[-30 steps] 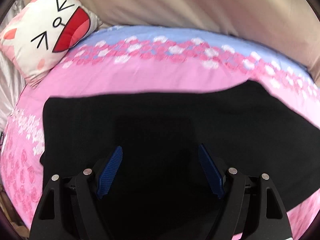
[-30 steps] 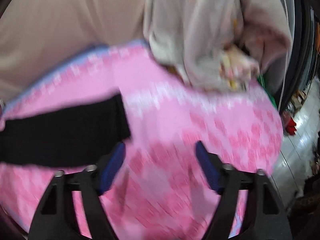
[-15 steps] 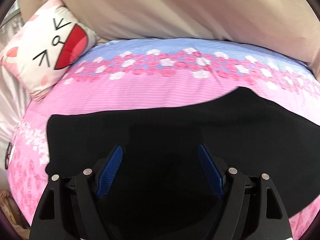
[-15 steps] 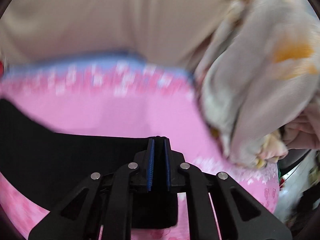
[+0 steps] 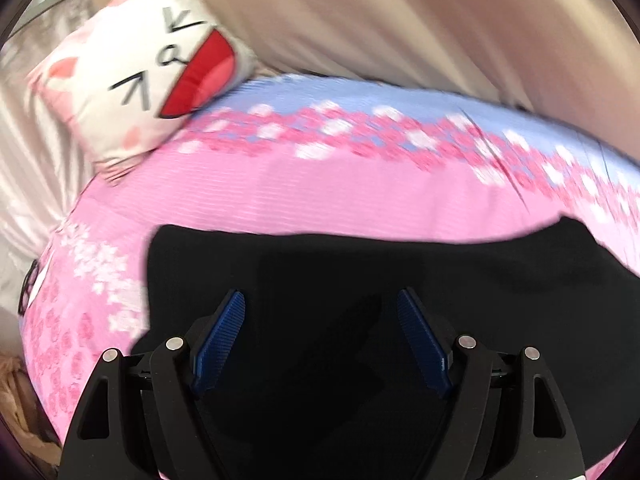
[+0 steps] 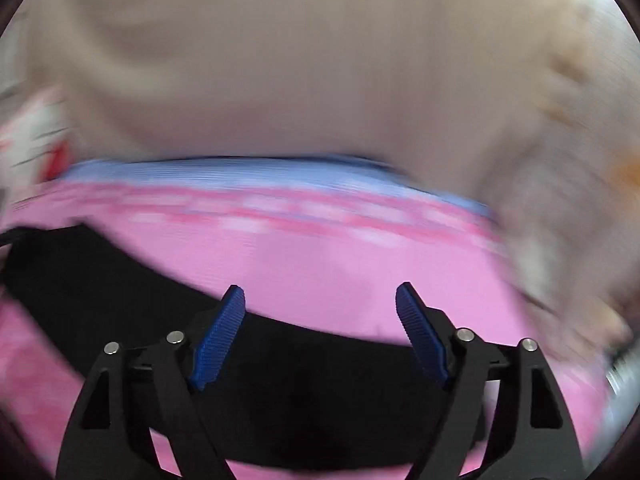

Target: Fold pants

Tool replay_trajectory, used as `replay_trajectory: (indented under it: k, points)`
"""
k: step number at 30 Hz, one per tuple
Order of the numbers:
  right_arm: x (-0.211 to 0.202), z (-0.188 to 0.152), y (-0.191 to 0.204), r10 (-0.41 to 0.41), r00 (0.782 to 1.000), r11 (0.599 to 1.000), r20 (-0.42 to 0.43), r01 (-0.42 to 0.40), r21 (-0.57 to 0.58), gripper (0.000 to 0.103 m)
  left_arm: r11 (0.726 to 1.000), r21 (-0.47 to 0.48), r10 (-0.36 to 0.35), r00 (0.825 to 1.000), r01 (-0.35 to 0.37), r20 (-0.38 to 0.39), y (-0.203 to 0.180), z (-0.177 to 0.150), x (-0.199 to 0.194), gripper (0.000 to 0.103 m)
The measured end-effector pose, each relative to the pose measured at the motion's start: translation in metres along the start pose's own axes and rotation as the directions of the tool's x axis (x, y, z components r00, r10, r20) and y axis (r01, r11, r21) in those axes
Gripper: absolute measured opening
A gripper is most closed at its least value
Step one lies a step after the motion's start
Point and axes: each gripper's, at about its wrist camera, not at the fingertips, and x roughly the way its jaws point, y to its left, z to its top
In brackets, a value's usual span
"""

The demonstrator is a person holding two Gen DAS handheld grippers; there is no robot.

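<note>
Pink bedspread [image 5: 360, 200] under flat black pants [image 5: 320, 280]

From the left wrist we look steeply down between the fingers at the black pants [image 5: 360, 280], close over the pink bedspread [image 5: 320, 192], a cat-face pillow [image 5: 148, 64] far left. Our blurred right-wrist view faces less steeply. Both share the pants [image 6: 120, 300], bedspread [image 6: 340, 264] and beige curtain [image 6: 280, 60].

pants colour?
Black pants, plain with no visible pattern. Clearest in the left wrist view, against the pink floral bedsheet.
</note>
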Motion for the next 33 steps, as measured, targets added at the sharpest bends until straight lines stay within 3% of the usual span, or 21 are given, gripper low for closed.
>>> replay_trajectory:
  k: [3, 7, 9, 10, 13, 16, 19, 23, 25, 28, 30, 31, 33]
  points:
    - [0.062, 0.037, 0.093, 0.187, 0.981, 0.973, -0.055, -0.193, -0.126, 0.075, 0.998, -0.064, 0.029, 1.0, -0.029, 0.006, 0.044, 0.006, -0.003, 0.076]
    - [0.149, 0.069, 0.187, 0.247, 0.955, 0.926, -0.165, -0.283, -0.249, 0.075, 0.992, -0.108, 0.058, 0.998, -0.06, -0.026, 0.094, 0.013, 0.002, 0.078]
    - [0.183, 0.077, 0.212, 0.255, 0.941, 0.916, -0.223, -0.309, -0.256, 0.074, 0.991, -0.12, 0.059, 0.997, -0.065, -0.054, 0.116, 0.018, 0.012, 0.078]
    - [0.199, 0.079, 0.22, 0.253, 0.936, 0.915, -0.246, -0.314, -0.252, 0.073, 0.991, -0.128, 0.032, 0.997, -0.041, -0.069, 0.125, 0.018, 0.018, 0.085]
    - [0.235, 0.079, 0.233, 0.267, 0.907, 0.919, -0.325, -0.342, -0.198, 0.066, 0.982, -0.173, -0.102, 0.982, 0.074, -0.159, 0.142, 0.02, 0.041, 0.087]
    - [0.255, 0.075, 0.237, 0.285, 0.883, 0.922, -0.373, -0.359, -0.146, 0.061, 0.976, -0.181, -0.152, 0.974, 0.122, -0.168, 0.147, 0.023, 0.048, 0.087]
    - [0.257, 0.072, 0.239, 0.28, 0.882, 0.926, -0.378, -0.353, -0.138, 0.059, 0.977, -0.175, -0.148, 0.977, 0.121, -0.153, 0.15, 0.02, 0.042, 0.087]
    - [0.255, 0.071, 0.233, 0.309, 0.875, 0.927, -0.372, -0.365, -0.089, 0.059, 0.959, -0.246, -0.161, 0.984, 0.139, -0.07, 0.177, 0.016, 0.021, 0.087]
    - [0.257, 0.07, 0.233, 0.314, 0.872, 0.925, -0.375, -0.37, -0.086, 0.059, 0.959, -0.239, -0.171, 0.982, 0.149, -0.076, 0.181, 0.018, 0.026, 0.087]
    - [0.267, 0.069, 0.235, 0.347, 0.851, 0.916, -0.394, -0.398, -0.053, 0.039, 0.962, -0.194, -0.229, 0.956, 0.192, -0.186, 0.167, 0.022, 0.06, 0.087]
    - [0.268, 0.069, 0.238, 0.355, 0.849, 0.911, -0.392, -0.408, -0.057, 0.022, 0.973, -0.156, -0.206, 0.948, 0.171, -0.243, 0.156, 0.023, 0.077, 0.087]
    - [0.267, 0.069, 0.241, 0.36, 0.845, 0.907, -0.395, -0.416, -0.065, 0.017, 0.974, -0.156, -0.197, 0.949, 0.162, -0.247, 0.154, 0.024, 0.081, 0.085]
    - [0.262, 0.07, 0.246, 0.341, 0.858, 0.908, -0.385, -0.406, -0.101, 0.012, 0.97, -0.152, -0.222, 0.947, 0.19, -0.231, 0.15, 0.032, 0.077, 0.034]
